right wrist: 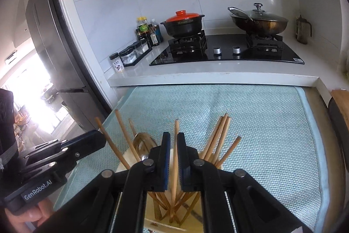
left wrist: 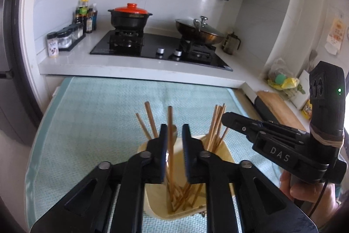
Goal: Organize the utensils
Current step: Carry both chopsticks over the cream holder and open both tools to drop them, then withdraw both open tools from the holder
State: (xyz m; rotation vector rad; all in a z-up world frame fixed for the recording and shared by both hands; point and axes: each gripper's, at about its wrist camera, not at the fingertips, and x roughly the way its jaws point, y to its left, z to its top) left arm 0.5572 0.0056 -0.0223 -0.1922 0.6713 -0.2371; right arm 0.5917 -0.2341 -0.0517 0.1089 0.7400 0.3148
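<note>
A pale yellow square utensil holder (left wrist: 220,152) stands on the light green mat (left wrist: 91,115), with several wooden chopsticks (left wrist: 150,117) and a metal spoon (right wrist: 144,141) upright in it. My left gripper (left wrist: 175,130) hovers over the holder, jaws slightly apart, with one chopstick (left wrist: 170,123) and the spoon between them, not clearly pinched. My right gripper (right wrist: 173,139) is over the same holder (right wrist: 128,158), jaws nearly closed around one chopstick (right wrist: 175,145). The right gripper also shows in the left wrist view (left wrist: 226,118), and the left gripper in the right wrist view (right wrist: 98,137).
A white counter (left wrist: 135,71) lies beyond the mat, with a black gas hob (left wrist: 161,49), a red-lidded clay pot (left wrist: 129,16), a lidded wok (left wrist: 199,31), sauce bottles (left wrist: 86,14) and spice jars (left wrist: 63,38). A wooden board (left wrist: 279,108) lies at the right. A fridge (right wrist: 54,47) stands at the left.
</note>
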